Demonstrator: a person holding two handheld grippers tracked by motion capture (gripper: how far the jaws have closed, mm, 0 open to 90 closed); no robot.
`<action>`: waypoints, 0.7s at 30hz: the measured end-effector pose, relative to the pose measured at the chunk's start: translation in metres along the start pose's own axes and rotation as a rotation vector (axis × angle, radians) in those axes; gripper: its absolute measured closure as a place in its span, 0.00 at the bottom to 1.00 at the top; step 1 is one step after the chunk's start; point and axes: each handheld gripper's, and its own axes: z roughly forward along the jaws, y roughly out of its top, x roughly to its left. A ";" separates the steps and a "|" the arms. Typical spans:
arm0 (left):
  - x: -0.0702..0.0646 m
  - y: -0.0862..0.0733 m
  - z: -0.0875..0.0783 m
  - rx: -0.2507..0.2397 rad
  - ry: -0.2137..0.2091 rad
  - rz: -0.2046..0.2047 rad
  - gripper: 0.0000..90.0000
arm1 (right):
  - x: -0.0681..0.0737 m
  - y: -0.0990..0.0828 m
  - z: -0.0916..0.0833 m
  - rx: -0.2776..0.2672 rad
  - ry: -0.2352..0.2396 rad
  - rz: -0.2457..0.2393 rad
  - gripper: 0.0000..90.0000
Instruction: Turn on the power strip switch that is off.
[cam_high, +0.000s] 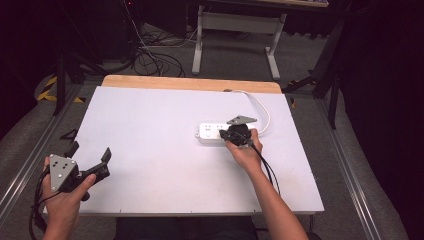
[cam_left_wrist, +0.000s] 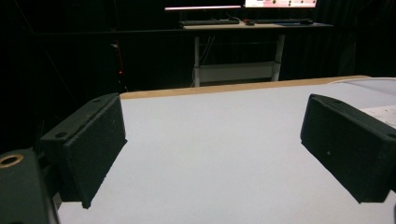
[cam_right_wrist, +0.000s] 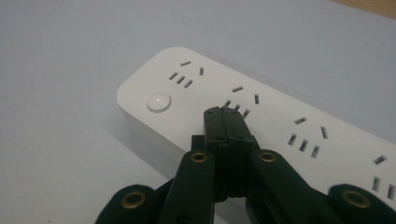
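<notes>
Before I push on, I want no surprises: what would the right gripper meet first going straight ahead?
Probably the white power strip: the right gripper, fingers shut, points at its second socket group.

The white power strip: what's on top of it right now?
The right gripper hangs over the power strip with jaws shut, its tip by the second socket group, near the round button. Whether it touches is unclear; the strip's face beneath the jaws is covered.

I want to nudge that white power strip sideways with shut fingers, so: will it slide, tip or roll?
The power strip looks flat, long and low, so it should probably slide rather than tip or roll. Its smooth shell on the smooth white table may skid easily. Its cable, curving off the far end, could drag and make it pivot.
</notes>
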 end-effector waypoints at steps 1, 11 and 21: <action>0.000 0.000 0.000 0.000 0.000 -0.001 0.08 | 0.000 0.000 0.000 -0.001 -0.001 0.002 1.00; 0.001 0.000 0.002 0.000 -0.002 -0.004 0.09 | 0.001 0.000 -0.001 -0.014 -0.008 0.003 1.00; -0.001 0.000 0.005 0.001 -0.008 -0.002 0.09 | -0.006 0.005 -0.022 -0.123 -0.005 0.019 1.00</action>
